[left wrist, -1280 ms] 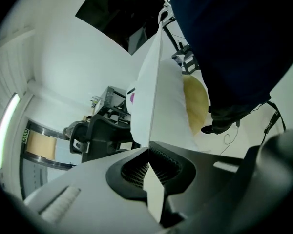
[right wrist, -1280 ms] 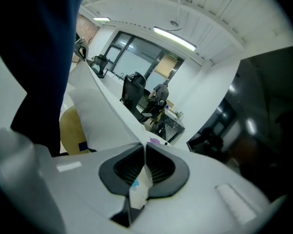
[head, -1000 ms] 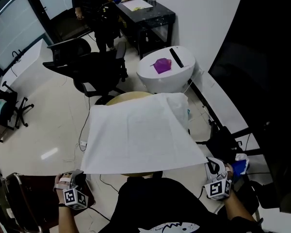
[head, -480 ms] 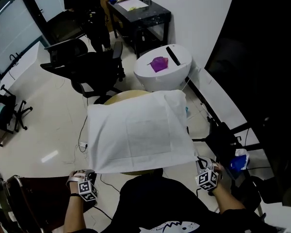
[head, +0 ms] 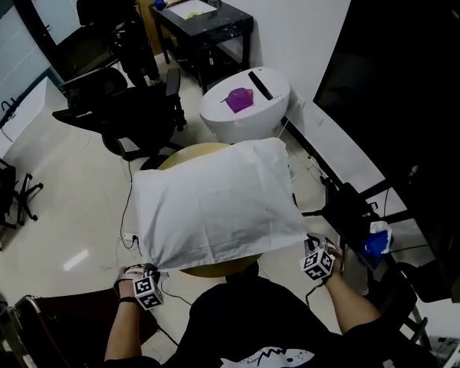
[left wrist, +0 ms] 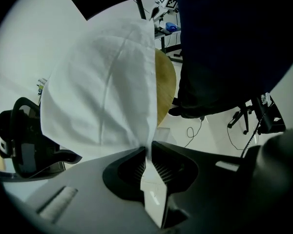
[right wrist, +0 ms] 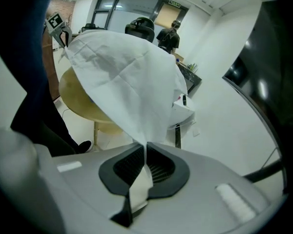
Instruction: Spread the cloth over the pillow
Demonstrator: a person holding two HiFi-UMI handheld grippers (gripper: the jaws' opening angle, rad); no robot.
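Biggest thing in shot is the dark panel (head: 414, 90) off to the right of the round wooden worktop (head: 215, 269). It's just black, and I can't make out any detail on it.

Next is the white cloth (head: 215, 205), draped across nearly the whole worktop. Only a sliver of wood peeks out at the near rim and another at the far rim. The cloth humps up like there's padding under it, but the pillow itself is completely covered, so there's no bare bit of it I can pick out.

The wearer's black top (head: 245, 328) cuts off everything on the near side of the worktop. Beyond the worktop to the far left is a black office chair (head: 130, 113). Straight beyond it is a low white round stand (head: 241, 121) with a purple thing (head: 238, 98) on top, too small to tell what it is.

The left gripper (head: 149, 274) sits just off the worktop's near left rim. Its jaws are nipping one near corner of the cloth. They've just been easing apart a hair, with the fabric pinched between them.

The right gripper (head: 310, 244) is just off the near right rim, jaws clamped tight on the other near corner. Both corners are pulled out past the rim.

There's something blue (head: 376, 242) to the right of the worktop, near the right gripper, but it's unreadable.
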